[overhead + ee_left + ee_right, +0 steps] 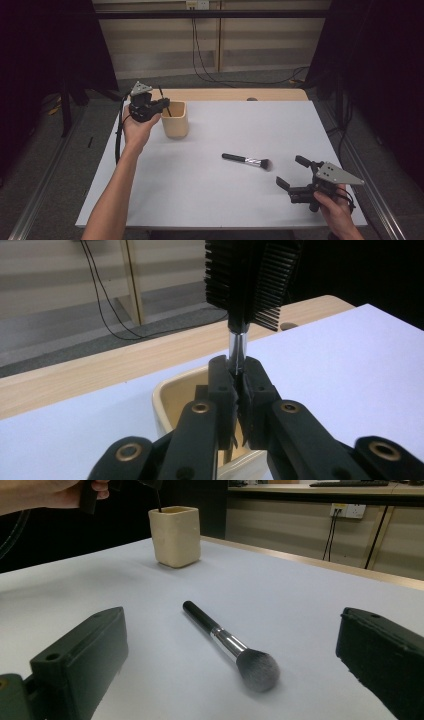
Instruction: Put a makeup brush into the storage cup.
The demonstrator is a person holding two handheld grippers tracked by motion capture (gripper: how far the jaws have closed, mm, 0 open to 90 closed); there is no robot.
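A person's left hand holds my left gripper (159, 104) over the beige cup (175, 120) at the back left of the table. Its jaws are shut on the silver neck of a small black comb brush (248, 277), whose toothed head points up. The thin handle (168, 109) slants down into the cup (167, 390). A makeup brush (247, 161) with a black handle and soft dark head lies flat on the white table top. My right gripper (291, 171) stands open just right of it, nothing between its jaws. The right gripper view shows the brush (220, 637) lying ahead between the wide jaws.
The white sheet (225, 200) covers a wooden table (230, 94) whose far edge shows bare wood. Dark curtains hang at both sides. Cables run down the back wall. The cup (175, 535) stands well beyond the lying brush.
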